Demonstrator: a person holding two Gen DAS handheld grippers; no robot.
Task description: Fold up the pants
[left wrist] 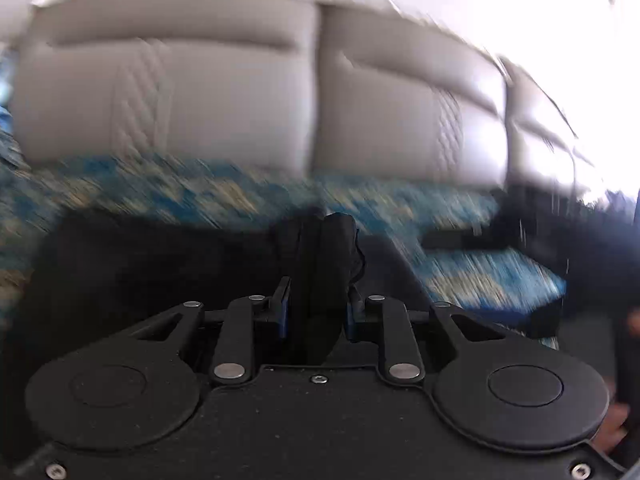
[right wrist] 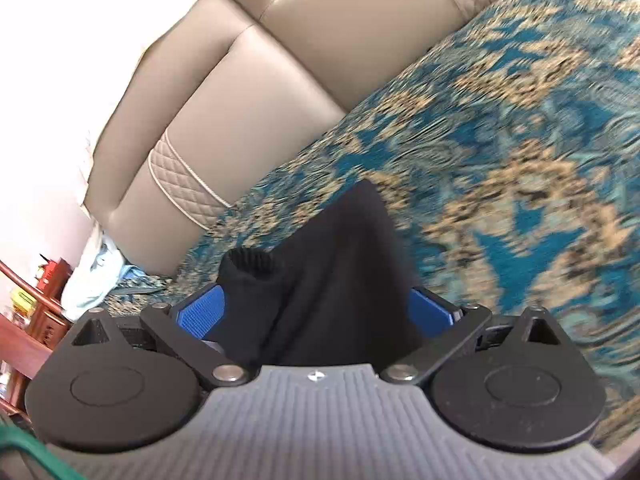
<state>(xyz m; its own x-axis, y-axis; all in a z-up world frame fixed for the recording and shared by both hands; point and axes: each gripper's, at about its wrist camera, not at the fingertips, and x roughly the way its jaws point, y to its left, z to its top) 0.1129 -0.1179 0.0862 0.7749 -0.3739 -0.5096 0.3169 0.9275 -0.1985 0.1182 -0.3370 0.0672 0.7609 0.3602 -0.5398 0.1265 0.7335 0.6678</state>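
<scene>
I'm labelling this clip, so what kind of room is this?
Probably a bedroom at home: a padded beige headboard stands behind a blue and gold patterned bedspread, with wooden furniture at the side. Both grippers hold black pants over it.

Blue-and-tan patterned bedspread (right wrist: 500, 152) carries the black pants (left wrist: 140, 264), spread partly across it.

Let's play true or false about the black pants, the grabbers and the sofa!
1. Both grabbers have black pants between their fingers. True: the left gripper and the right gripper each do.
2. The sofa is bright red. False: it is beige.
3. The pants lie over a blue and gold patterned cover. True.
4. The right gripper's pads are yellow. False: they are blue.
5. The left gripper is empty. False: dark cloth is pinched in it.
</scene>
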